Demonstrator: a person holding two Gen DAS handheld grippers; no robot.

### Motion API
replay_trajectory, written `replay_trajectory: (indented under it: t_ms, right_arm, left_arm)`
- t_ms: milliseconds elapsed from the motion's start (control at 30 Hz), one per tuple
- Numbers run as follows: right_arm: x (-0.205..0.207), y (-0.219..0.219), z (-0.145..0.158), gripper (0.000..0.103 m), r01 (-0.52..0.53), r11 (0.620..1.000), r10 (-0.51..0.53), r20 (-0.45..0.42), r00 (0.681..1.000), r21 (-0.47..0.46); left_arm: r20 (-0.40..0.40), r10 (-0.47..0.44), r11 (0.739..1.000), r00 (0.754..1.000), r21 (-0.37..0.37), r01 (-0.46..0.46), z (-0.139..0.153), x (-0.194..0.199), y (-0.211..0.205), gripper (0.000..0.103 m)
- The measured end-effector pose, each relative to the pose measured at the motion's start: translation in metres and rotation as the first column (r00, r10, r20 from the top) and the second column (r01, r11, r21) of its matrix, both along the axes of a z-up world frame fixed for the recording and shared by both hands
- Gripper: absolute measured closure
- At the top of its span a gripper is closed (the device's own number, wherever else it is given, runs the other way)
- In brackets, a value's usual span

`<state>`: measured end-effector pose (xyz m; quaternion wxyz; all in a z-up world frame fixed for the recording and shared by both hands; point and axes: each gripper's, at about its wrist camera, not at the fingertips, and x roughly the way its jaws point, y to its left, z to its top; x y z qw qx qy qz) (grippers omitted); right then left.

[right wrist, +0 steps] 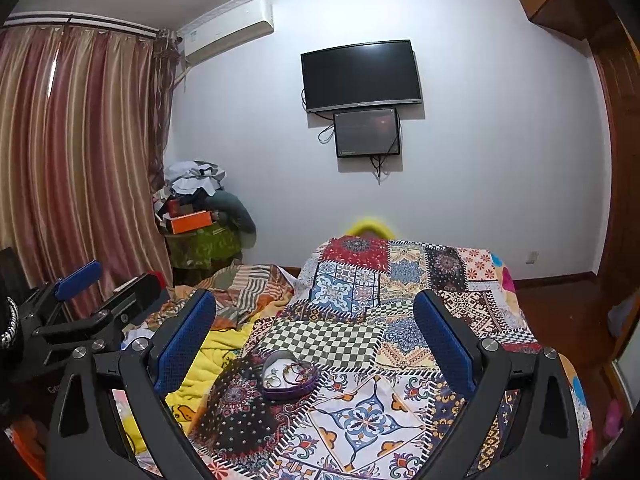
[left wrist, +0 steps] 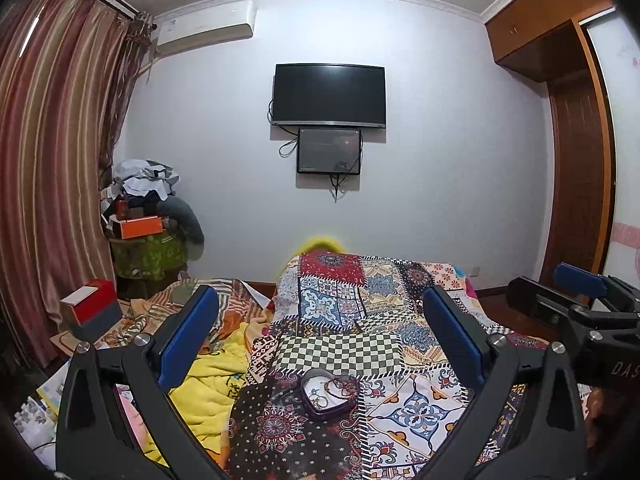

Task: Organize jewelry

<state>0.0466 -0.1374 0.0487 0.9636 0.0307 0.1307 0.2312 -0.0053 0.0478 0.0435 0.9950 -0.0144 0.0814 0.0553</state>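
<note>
Blue-padded fingers (left wrist: 188, 340) of the left gripper (left wrist: 320, 336) stand wide apart, empty; the right gripper (right wrist: 316, 336) likewise gapes; the heart-shaped jewelry box (left wrist: 329, 396) rests on the patchwork quilt (left wrist: 412, 404), at six o'clock between the left jaws, at seven for the right; the left seems better lined up.

You can read one marking only: white capitals "DAS", cut off by the frame edge, on the black body of the right gripper (left wrist: 576, 280) in your left wrist view. Lettering on the television (left wrist: 329, 95) and air conditioner (left wrist: 204, 28) is too small for you to read.
</note>
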Motion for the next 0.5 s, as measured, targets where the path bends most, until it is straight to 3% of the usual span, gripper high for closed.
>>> replay_trajectory:
  t_ms: [500]
  right_arm:
    - [0.0012,-0.0014,-0.0014,0.005,0.004,1.0,-0.004,-0.007,1.0,-0.003]
  left_arm:
    - [-0.003,0.0,1.0,1.0,0.0,0.0,-0.0017,0.0012,-0.0005,0.001]
